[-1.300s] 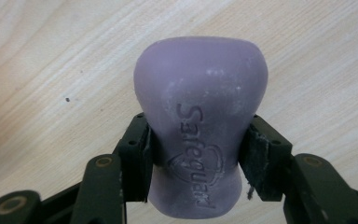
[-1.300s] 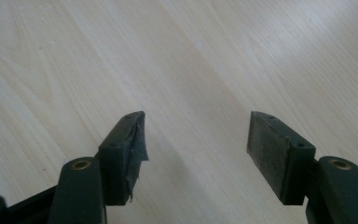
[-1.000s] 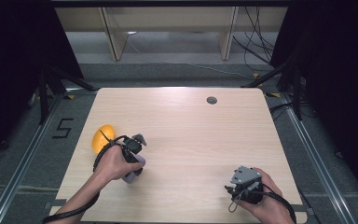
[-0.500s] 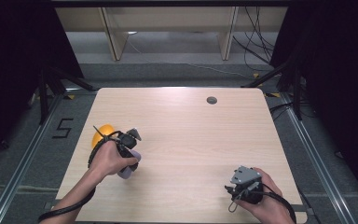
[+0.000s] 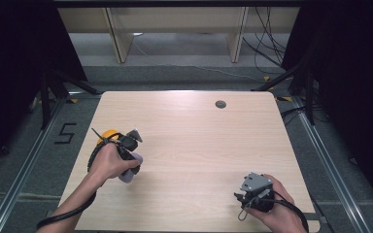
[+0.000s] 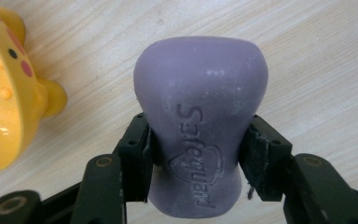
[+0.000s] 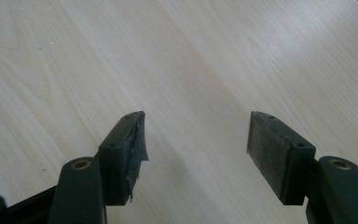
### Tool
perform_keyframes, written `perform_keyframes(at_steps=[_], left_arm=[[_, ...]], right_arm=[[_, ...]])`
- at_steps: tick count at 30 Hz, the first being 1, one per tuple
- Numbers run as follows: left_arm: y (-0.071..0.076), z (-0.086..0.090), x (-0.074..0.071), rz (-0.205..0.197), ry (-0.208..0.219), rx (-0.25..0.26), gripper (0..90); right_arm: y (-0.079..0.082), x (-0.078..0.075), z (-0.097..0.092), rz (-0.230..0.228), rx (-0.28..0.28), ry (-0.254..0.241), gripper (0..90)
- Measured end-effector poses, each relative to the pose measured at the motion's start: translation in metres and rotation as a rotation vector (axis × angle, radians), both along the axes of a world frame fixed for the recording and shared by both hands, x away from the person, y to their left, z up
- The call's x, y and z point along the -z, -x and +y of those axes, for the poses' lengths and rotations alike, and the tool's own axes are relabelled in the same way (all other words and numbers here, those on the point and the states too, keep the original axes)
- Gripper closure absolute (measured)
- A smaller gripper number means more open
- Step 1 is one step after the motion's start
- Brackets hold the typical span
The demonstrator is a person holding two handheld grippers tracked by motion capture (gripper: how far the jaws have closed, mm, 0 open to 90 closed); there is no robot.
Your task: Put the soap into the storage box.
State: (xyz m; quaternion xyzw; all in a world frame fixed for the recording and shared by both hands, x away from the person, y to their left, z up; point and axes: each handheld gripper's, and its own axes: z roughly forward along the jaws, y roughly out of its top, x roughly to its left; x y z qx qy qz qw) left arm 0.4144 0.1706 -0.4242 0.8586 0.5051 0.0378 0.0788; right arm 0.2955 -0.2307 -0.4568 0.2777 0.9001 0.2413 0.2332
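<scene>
A purple bar of soap (image 6: 200, 126) stamped "Safeguard" sits pinched at its narrow waist between the black pads of my left gripper (image 6: 198, 140), which is shut on it. In the high view that gripper (image 5: 127, 162) is at the table's left side, with the soap (image 5: 129, 173) sticking out below the hand. A yellow spotted ceramic toy (image 6: 4, 93) lies on the wood just beside the soap; in the high view the toy (image 5: 108, 134) is partly hidden behind the hand. My right gripper (image 7: 196, 135) stands open over bare wood at the front right (image 5: 245, 200).
The light wooden table (image 5: 199, 145) has a small dark round cap (image 5: 220, 104) near its far edge. Metal rails and dark floor surround it, with a "5" marked on the floor (image 5: 65, 133) to the left. Shelf legs and cables stand beyond the far edge.
My left hand has shifted slightly left and away, toward the yellow toy, with the soap still held. The right hand has stayed put.
</scene>
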Motion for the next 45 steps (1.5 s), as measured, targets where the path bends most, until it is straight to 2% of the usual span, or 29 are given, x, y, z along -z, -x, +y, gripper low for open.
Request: perform_keyframes(at_steps=[1,4,6,10,31,33,38,39,40,42,45], left_arm=[[0.000,0.000,-0.001,0.008,-0.002,-0.008,48.9],[-0.002,0.003,-0.002,-0.011,0.002,-0.012,48.9],[-0.003,0.005,-0.004,0.001,-0.004,-0.019,48.9],[-0.005,0.008,-0.005,-0.017,0.000,-0.032,48.9],[-0.017,0.024,-0.014,0.008,-0.022,-0.079,49.0],[-0.017,0.025,-0.014,-0.006,-0.011,-0.096,48.9],[-0.020,0.030,-0.015,0.007,-0.018,-0.084,49.0],[-0.020,0.029,-0.014,-0.011,-0.010,-0.105,48.9],[-0.021,0.030,-0.016,0.011,-0.022,-0.103,49.0],[-0.021,0.032,-0.015,0.000,-0.016,-0.109,48.9],[-0.023,0.034,-0.016,0.007,-0.018,-0.114,49.0]], right_arm=[[0.000,0.000,0.000,0.000,0.000,0.000,37.8],[0.000,0.000,0.000,-0.001,0.000,-0.001,37.8],[0.000,0.000,0.000,-0.001,0.001,-0.002,37.7],[0.000,0.000,0.000,-0.001,0.001,-0.003,37.8],[0.000,0.000,0.001,-0.005,0.004,-0.006,37.7],[0.000,0.000,0.001,-0.002,0.002,-0.006,37.8],[0.000,0.000,0.001,-0.009,0.002,-0.006,37.8],[0.000,0.000,0.001,-0.007,0.003,-0.006,37.8],[0.000,0.000,0.001,-0.006,0.004,-0.006,37.7],[0.000,0.000,0.001,-0.005,0.004,-0.006,37.7],[0.000,0.000,0.001,-0.005,0.003,-0.008,37.7]])
